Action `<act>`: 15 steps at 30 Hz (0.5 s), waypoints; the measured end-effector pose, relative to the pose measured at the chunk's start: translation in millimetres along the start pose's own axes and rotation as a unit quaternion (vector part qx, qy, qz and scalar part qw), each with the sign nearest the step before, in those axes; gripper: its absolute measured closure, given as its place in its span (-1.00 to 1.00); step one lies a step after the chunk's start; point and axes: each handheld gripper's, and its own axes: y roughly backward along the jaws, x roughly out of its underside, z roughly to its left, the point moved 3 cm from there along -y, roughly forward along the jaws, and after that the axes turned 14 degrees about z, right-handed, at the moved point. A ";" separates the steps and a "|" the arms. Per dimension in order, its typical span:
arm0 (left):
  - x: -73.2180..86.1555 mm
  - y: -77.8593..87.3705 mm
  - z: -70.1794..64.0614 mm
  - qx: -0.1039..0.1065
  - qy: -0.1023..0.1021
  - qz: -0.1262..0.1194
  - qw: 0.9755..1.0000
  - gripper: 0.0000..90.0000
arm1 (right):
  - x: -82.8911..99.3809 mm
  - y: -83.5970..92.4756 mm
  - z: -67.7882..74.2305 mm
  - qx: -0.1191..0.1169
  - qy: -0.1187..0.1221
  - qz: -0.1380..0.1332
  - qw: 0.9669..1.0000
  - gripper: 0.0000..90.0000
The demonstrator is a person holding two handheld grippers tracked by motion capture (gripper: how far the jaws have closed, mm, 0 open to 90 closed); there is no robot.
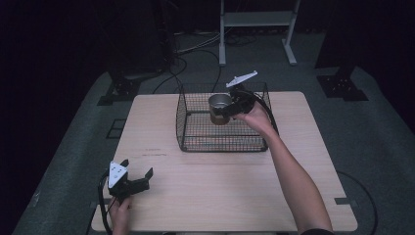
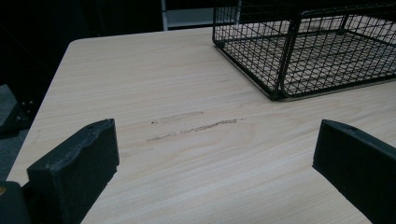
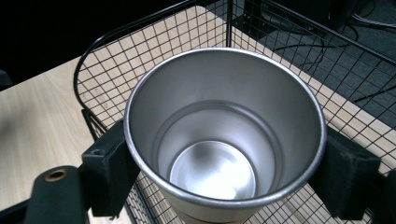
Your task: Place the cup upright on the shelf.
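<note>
A steel cup with a brown lower half hangs upright over the black wire basket, its mouth open and empty inside. My right gripper is shut on the cup, one jaw on each side of its rim, above the basket's wire floor. My left gripper rests at the table's near left corner, open, with bare wood between its jaws. In the left gripper view the basket stands ahead to the right.
The light wooden table has dark scuff marks ahead of the left gripper. Beyond the table's far edge are cables and a white stand on the dark floor.
</note>
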 end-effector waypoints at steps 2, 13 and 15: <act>0.0 0.1 -0.1 0.000 0.000 0.000 1.000 -1.00 | 0.0 -2.4 -2.2 -0.002 -0.002 -0.003 1.000 -0.60; -0.2 0.1 -0.4 0.000 0.001 -0.001 1.000 -1.00 | 3.3 -23.6 -5.9 -0.010 -0.008 0.010 1.000 -0.60; -0.1 0.3 -0.3 0.000 0.001 -0.001 1.000 -1.00 | 3.3 -27.1 -6.4 -0.009 -0.008 0.012 1.000 -0.60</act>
